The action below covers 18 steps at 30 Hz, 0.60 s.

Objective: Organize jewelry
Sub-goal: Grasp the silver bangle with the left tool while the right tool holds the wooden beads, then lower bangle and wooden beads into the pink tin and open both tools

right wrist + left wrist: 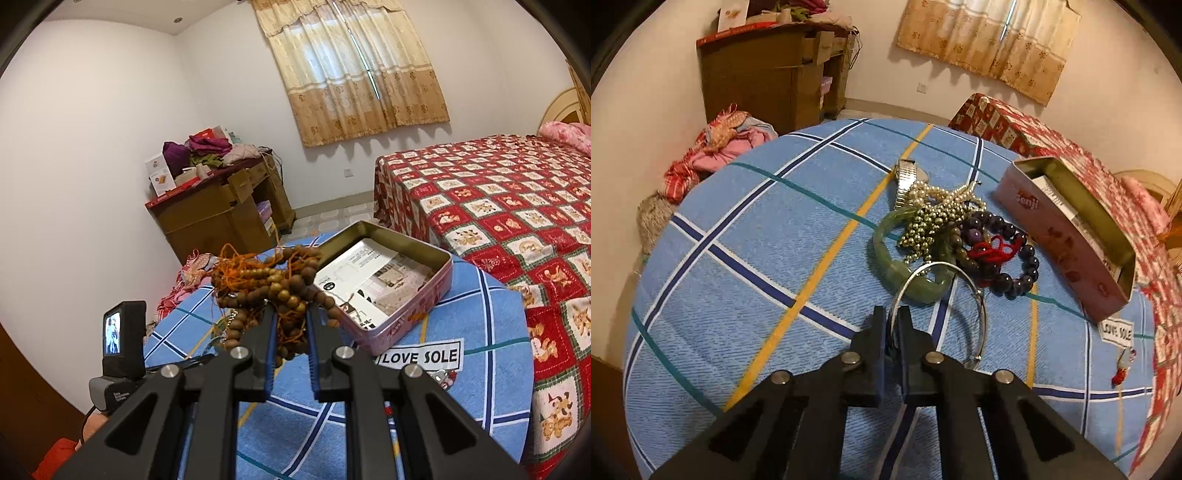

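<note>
- On the bench, beside the heap, my left gripper clenches the bangle.
- My right gripper grips the wooden beads; I'd lower them slowly into the tin.

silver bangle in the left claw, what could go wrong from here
The left claw grips the silver bangle only at its thin rim, so it may twist or slip. The bangle's far side overlaps the green bangle and gold beads; lifting could drag them. The right claw holds tangled wooden beads with hanging loops that may snag the tin.
</note>
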{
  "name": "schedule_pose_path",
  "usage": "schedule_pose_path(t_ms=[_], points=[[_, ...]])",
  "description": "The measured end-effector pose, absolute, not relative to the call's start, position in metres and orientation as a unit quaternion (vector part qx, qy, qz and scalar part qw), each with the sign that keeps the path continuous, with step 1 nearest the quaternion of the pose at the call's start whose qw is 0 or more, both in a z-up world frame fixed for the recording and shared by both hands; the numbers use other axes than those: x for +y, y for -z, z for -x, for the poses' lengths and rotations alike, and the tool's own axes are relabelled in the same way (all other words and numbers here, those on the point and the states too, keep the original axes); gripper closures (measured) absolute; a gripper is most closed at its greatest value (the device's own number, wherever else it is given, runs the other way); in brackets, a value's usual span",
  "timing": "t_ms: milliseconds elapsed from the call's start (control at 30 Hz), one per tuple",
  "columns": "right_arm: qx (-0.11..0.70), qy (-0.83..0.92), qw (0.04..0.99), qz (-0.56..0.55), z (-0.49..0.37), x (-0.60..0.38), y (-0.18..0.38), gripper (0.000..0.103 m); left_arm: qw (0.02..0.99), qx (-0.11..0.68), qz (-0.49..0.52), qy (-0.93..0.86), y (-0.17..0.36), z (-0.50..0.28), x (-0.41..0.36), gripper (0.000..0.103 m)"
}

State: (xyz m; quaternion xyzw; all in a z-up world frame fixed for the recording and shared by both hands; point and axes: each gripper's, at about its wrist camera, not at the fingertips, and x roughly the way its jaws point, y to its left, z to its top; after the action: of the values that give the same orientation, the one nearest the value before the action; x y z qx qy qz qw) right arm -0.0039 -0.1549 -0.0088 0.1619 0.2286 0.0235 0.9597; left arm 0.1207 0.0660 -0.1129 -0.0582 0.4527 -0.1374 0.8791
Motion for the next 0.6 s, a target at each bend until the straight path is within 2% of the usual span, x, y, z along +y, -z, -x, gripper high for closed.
schedule_pose_path(t_ms=[133,333,600], points=[[0.223,-0.02,0.961,-0.16,0.007,-0.155,0.007,0.086,0.887,0.432,0.074,0.145,0.106,-0.115,0.075,0.099],[0.213,-0.016,0.964,-0.158,0.01,-0.154,0.002,0.086,0.916,0.358,0.055,0.173,0.065,-0.085,0.07,0.099],[0.182,-0.001,0.972,-0.147,0.017,-0.162,-0.007,0.086,0.923,0.3,0.032,0.24,0.017,-0.069,0.038,0.099]])
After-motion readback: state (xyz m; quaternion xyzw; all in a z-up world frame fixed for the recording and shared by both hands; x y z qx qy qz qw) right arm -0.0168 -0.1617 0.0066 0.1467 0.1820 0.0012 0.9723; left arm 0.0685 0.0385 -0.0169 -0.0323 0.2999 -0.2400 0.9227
